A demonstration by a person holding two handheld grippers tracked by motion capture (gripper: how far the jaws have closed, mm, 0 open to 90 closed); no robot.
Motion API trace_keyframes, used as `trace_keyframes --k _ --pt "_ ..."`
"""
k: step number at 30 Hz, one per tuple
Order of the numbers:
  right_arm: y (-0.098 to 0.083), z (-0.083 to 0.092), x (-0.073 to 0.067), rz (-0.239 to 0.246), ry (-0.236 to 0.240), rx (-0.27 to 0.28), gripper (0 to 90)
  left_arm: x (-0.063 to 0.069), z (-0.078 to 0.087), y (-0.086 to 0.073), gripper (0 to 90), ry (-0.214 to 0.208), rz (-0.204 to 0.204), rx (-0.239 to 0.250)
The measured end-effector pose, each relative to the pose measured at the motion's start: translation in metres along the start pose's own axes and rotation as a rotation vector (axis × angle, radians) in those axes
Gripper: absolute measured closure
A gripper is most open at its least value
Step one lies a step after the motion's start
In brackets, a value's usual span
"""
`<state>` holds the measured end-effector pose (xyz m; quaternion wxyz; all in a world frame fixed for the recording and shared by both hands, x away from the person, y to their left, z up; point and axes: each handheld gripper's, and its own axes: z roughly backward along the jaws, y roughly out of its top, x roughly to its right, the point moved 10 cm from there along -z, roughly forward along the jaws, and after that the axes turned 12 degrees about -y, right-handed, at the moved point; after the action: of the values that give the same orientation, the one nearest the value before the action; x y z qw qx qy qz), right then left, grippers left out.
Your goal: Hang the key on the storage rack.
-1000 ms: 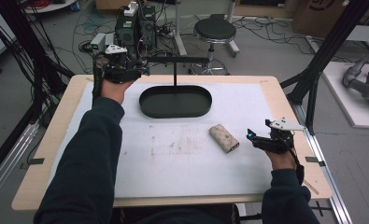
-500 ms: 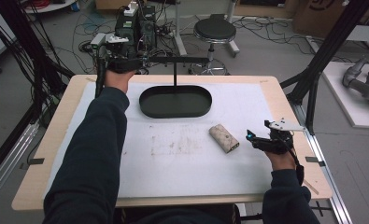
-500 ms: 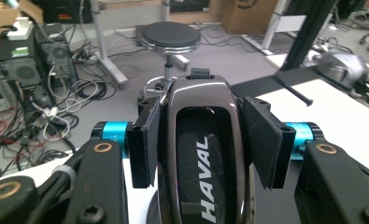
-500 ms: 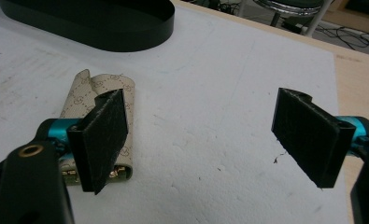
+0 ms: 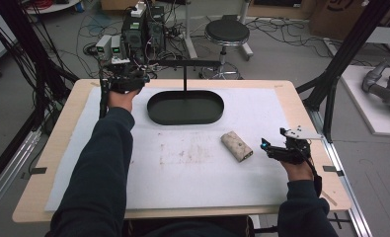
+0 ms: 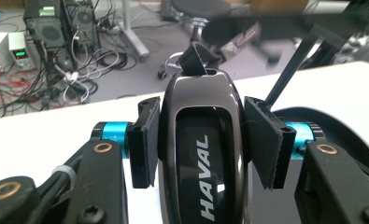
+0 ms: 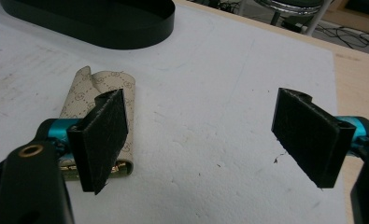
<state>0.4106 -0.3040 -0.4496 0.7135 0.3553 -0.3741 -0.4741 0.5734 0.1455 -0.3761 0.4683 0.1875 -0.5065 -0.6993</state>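
Left gripper view shows a glossy black key fob (image 6: 202, 154) marked HAVAL pinched between the pads of the left gripper (image 6: 204, 142), held up near the table's far left corner beside the black oval tray (image 5: 185, 107). On the white mat (image 5: 182, 168) a beige patterned pouch (image 5: 236, 145) lies between the tray and the right gripper (image 5: 267, 146). In the right gripper view its jaws are spread wide and hold nothing, just beside the pouch.
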Motion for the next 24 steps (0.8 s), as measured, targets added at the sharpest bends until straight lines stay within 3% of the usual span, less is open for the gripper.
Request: trace_keyframes --k 8,19,24 --pt "-0.002 -0.001 -0.002 0.01 0.005 -0.008 19.0 0.005 -0.021 -0.028 48.4 -0.009 -0.004 -0.048" --pt "-0.003 0.0 -0.002 0.014 0.005 -0.009 19.0 0.007 -0.022 -0.033 47.5 -0.003 -0.023 -0.047" --pt "-0.002 0.0 -0.002 0.015 0.004 -0.002 19.0 0.009 -0.011 -0.033 27.6 0.009 -0.017 -0.016"
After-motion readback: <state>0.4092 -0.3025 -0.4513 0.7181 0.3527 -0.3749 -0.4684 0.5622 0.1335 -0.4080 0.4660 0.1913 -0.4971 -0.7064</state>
